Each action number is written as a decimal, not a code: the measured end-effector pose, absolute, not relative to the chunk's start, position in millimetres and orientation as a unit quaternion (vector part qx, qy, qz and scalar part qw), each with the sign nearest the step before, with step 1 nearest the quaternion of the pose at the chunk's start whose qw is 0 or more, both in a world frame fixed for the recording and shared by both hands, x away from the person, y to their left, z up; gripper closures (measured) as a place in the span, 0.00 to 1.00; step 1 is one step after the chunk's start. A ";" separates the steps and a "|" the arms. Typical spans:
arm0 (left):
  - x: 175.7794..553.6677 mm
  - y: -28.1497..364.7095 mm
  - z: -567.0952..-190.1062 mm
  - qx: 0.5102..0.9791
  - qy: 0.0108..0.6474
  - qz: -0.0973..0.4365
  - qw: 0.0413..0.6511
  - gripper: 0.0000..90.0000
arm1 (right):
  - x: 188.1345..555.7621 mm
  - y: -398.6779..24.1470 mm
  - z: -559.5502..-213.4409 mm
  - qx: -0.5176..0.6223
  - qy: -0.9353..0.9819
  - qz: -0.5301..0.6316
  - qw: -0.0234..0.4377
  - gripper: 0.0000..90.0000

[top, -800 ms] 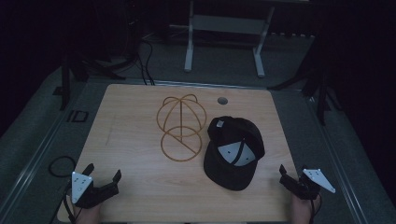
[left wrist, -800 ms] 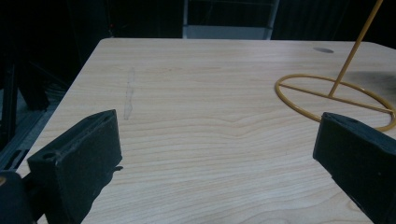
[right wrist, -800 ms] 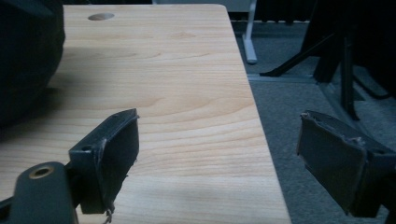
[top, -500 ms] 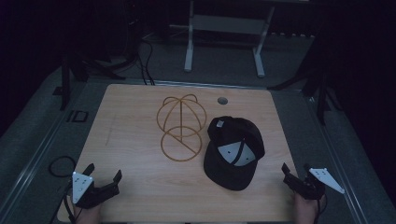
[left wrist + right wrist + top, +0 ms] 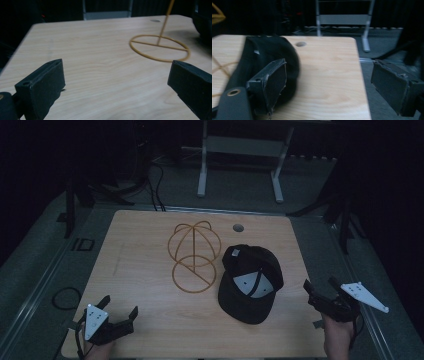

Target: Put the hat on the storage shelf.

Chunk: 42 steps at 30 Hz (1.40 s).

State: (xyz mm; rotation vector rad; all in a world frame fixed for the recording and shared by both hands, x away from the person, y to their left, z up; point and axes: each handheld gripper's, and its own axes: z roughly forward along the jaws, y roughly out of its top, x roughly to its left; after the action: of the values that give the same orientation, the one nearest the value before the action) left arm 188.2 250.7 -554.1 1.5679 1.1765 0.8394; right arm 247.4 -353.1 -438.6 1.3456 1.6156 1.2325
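At the near left corner of the wooden table (image 5: 140, 270), the left gripper (image 5: 119, 312) rests low with its jaws spread wide and nothing between them; in the left gripper view bare wood lies between the two black jaws. Ahead of it and to its right, well apart, stands the yellow wire hat stand (image 5: 194, 255), its round base (image 5: 159, 48) flat on the wood. Just right of the stand lies the black cap (image 5: 250, 282), upside down, with white labels showing inside. Farther right, off the table's right edge, the right gripper (image 5: 320, 287) hangs with its jaws released and empty. The cap sits near it, to the left of its jaws and outside the gap, not touching the pads; in the right gripper view the cap (image 5: 269, 57) shows behind the left jaw.
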 end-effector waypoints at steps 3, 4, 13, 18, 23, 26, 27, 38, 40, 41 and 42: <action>187.2 245.2 -552.0 0.656 0.485 0.335 0.471 0.02 | 251.2 -342.7 -424.4 0.504 0.632 0.480 0.341 0.13; 186.9 244.1 -551.2 0.656 0.487 0.334 0.469 0.02 | 252.4 -339.3 -420.5 0.497 0.633 0.487 0.338 0.13; 187.9 244.3 -551.0 0.659 0.491 0.317 0.474 0.02 | 276.7 -295.0 -397.4 0.453 0.685 0.476 0.314 0.19; 188.1 243.5 -551.3 0.667 0.486 0.316 0.468 0.02 | 290.3 -278.0 -401.1 0.436 0.715 0.449 0.311 0.25; 189.3 241.8 -552.5 0.675 0.484 0.308 0.464 0.02 | 307.5 -264.3 -413.4 0.440 0.731 0.422 0.307 0.31; 189.7 242.4 -552.7 0.676 0.484 0.306 0.464 0.02 | 317.7 -259.9 -422.7 0.453 0.735 0.399 0.309 0.32; 189.7 242.5 -552.7 0.676 0.484 0.306 0.464 0.02 | 321.3 -259.4 -425.8 0.457 0.738 0.393 0.304 0.32; 190.1 242.1 -552.9 0.679 0.480 0.301 0.466 0.02 | 347.7 -253.0 -460.6 0.499 0.753 0.325 0.281 0.49; 189.9 242.7 -552.9 0.679 0.480 0.301 0.467 0.02 | 350.3 -252.8 -464.7 0.502 0.754 0.310 0.289 0.61; 190.0 243.0 -552.9 0.678 0.481 0.300 0.468 0.02 | 351.6 -252.4 -466.6 0.502 0.756 0.302 0.292 0.63; 190.2 243.2 -553.0 0.677 0.482 0.299 0.469 0.02 | 352.5 -252.4 -468.0 0.501 0.757 0.296 0.296 0.70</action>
State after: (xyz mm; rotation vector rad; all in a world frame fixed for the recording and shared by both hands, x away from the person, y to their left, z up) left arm 190.2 243.2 -553.0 1.6590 1.1813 0.7339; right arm 352.5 -252.4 -468.0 1.3322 2.0143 0.7884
